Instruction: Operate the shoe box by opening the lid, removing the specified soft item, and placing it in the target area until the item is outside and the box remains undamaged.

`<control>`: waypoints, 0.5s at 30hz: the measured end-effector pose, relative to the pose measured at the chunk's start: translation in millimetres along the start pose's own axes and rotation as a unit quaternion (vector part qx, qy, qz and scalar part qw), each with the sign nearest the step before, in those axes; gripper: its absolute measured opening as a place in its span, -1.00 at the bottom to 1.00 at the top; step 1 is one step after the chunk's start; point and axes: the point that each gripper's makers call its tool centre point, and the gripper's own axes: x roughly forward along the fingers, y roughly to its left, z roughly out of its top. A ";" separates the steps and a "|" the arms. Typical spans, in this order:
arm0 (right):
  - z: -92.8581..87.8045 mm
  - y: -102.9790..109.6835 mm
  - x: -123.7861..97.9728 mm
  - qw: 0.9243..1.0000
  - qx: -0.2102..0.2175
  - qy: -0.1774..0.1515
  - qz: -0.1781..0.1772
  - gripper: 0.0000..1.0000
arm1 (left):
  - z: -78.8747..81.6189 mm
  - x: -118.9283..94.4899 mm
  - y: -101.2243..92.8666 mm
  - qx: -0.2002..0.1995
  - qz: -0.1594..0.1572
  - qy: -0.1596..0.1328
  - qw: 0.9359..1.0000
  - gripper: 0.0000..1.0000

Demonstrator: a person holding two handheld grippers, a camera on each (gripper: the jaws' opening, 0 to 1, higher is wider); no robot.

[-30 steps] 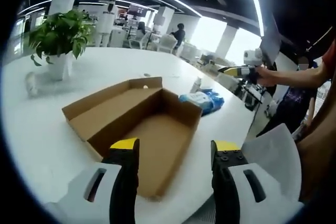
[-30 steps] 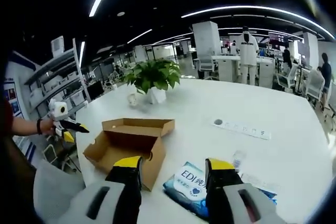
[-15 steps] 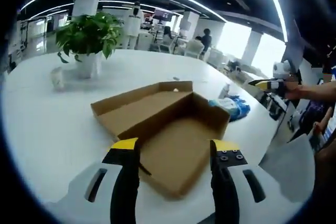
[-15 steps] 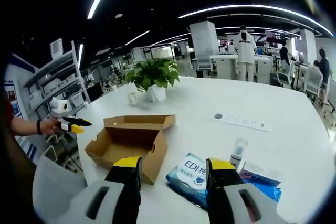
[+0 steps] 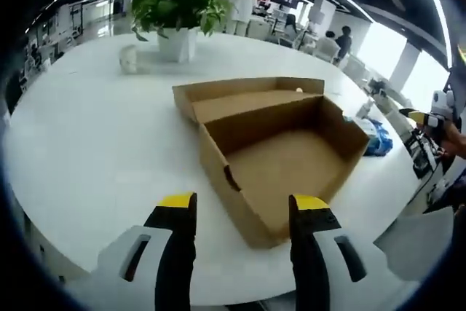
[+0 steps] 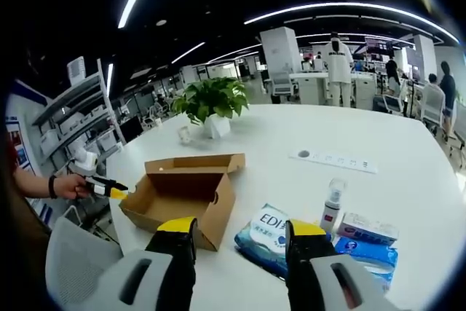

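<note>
The brown cardboard shoe box point(image 5: 284, 162) stands open on the white round table, its lid point(image 5: 247, 91) folded back flat, and its inside looks bare. My left gripper point(image 5: 242, 202) hovers open just before the box's near corner, holding nothing. The same box point(image 6: 182, 193) lies left of centre in the right gripper view. Beside it on the table rests a soft blue and white pack point(image 6: 266, 232) marked EDI. My right gripper point(image 6: 235, 225) is open and empty, above the near edge of that pack. A hand holds the left gripper point(image 6: 109, 189) by the box's left corner.
A potted plant point(image 5: 178, 9) and a small cup point(image 5: 129, 58) stand behind the box. Right of the pack stand a small bottle point(image 6: 331, 205), a white carton point(image 6: 368, 227) and another blue pack point(image 6: 368, 253). A power strip point(image 6: 335, 159) lies farther back. A grey chair back point(image 6: 69, 260) is near the table edge.
The left gripper's camera has swung round the box and now looks down into it from its corner. In the right gripper view the left gripper has come closer to the box's corner.
</note>
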 end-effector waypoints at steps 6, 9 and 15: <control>-3.8 1.2 -1.4 1.000 0.003 0.001 0.000 -0.08 | -16.8 10.4 1.8 -0.031 0.020 0.022 0.999 -0.13; -5.8 0.7 -2.6 1.000 0.007 0.001 -0.001 -0.09 | -18.8 15.7 2.8 -0.054 0.028 0.027 0.998 -0.29; -11.0 1.6 -3.7 1.000 0.011 0.004 -0.004 -0.09 | -17.7 23.4 -0.2 -0.065 0.032 0.031 0.997 -0.54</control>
